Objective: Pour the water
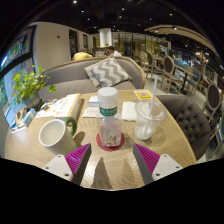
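My jaws [113, 158] stand wide apart, holding nothing, magenta pads [80, 159] flared either side above the round pale wooden bench [170, 140]. Just ahead, centred between the fingers: a small clear plastic water bottle with white cap and green label [109, 117], upright on a red coaster [110, 143]. Left of it a white ceramic mug [56, 135]; right, a clear glass tumbler [148, 120] on a white napkin. Beyond: papers, a potted green plant [31, 85], a sofa with a zigzag-patterned cushion [108, 71]. I judge this the approach step. Next: advance, close on the bottle, then tip toward a vessel.
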`<state>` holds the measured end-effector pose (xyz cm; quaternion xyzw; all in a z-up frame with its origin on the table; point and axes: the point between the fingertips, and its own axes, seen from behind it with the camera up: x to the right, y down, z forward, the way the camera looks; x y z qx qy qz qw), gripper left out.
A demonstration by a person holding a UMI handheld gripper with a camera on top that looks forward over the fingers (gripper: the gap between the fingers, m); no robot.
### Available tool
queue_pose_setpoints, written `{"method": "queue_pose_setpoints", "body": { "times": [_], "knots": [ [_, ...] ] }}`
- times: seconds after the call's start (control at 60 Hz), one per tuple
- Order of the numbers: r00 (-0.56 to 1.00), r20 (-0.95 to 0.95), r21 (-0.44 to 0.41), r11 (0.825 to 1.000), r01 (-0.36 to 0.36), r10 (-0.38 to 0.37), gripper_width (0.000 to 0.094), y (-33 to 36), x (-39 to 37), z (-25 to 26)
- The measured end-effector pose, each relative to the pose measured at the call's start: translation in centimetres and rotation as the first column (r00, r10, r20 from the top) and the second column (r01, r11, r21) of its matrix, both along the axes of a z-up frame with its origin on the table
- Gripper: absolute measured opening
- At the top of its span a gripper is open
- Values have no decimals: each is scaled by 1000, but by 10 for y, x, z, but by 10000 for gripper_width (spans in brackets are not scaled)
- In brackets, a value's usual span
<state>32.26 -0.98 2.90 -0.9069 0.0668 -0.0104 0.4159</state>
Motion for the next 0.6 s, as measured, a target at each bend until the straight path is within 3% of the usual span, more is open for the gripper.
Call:
{"method": "queue_pose_setpoints", "body": {
  "times": [0.383,0.6],
  "knots": [
    [999,23,-31,999,33,-32,853,-171,-74,113],
    [999,16,-16,999,50,-49,855,-236,-113,151]
  ]
}}
